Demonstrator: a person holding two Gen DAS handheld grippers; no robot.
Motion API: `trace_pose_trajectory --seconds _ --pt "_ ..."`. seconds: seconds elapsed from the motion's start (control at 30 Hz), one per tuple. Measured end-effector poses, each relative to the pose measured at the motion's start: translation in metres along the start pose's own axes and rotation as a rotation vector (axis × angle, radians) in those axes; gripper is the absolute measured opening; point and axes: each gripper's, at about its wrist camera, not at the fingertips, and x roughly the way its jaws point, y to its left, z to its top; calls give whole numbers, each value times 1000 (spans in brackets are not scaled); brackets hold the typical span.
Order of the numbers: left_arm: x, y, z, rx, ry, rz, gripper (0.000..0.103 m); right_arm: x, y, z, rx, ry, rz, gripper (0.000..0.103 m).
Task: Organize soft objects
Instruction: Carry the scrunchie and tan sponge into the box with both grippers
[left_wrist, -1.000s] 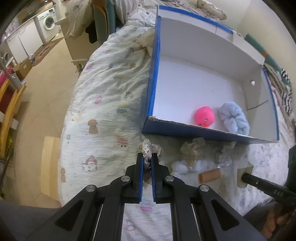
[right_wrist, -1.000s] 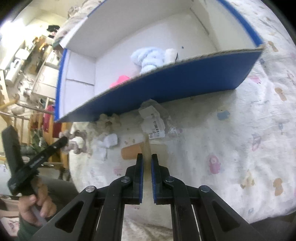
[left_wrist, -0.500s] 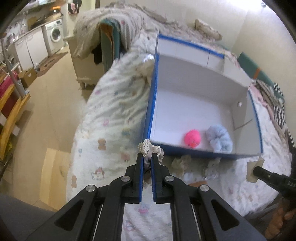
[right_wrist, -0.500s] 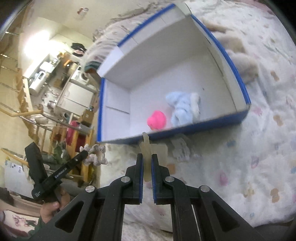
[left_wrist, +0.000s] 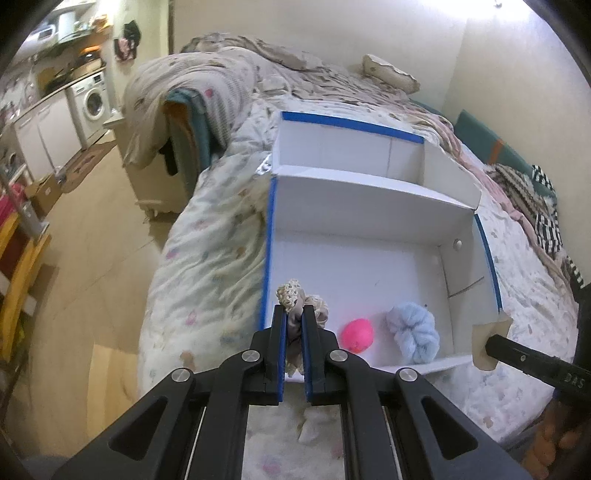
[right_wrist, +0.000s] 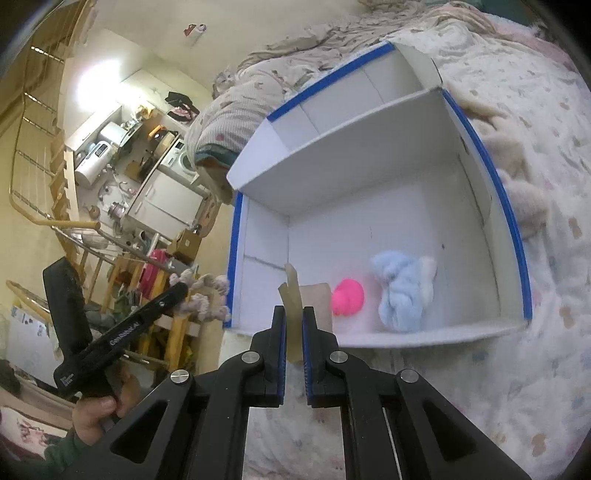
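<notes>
Two soft items already in white box (left_wrist: 369, 221): pink ball (left_wrist: 357, 334) and blue scrunchie (left_wrist: 413, 331), near front wall at about 5 o'clock of floor. Lace scrunchie (left_wrist: 301, 301) pinched in left gripper (left_wrist: 294, 325) jaws, beige sponge piece (right_wrist: 293, 295) pinched in right gripper (right_wrist: 294, 325) jaws, both above front edge, not yet dropped. Bed (left_wrist: 207, 236) beneath box.

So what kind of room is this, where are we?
Most likely a small home, a bedroom open to a kitchen or laundry corner. A bed with a printed quilt fills the middle, a pillow lies at its far end, and a washing machine stands under a cluttered counter.
</notes>
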Motion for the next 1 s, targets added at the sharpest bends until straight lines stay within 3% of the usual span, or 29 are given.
trace_pose_trajectory --seconds 0.33,0.47,0.63,1.0 --pt "43 -40 30 86 8 -27 7 29 -13 31 -16 11 -117 9" --pt "66 -49 21 118 -6 -32 7 50 -31 21 22 60 -149 9" --pt "102 -52 10 113 62 -22 7 67 -36 22 -2 93 -165 9" --pt "128 -53 -1 121 139 -52 7 86 -49 22 40 136 -166 10"
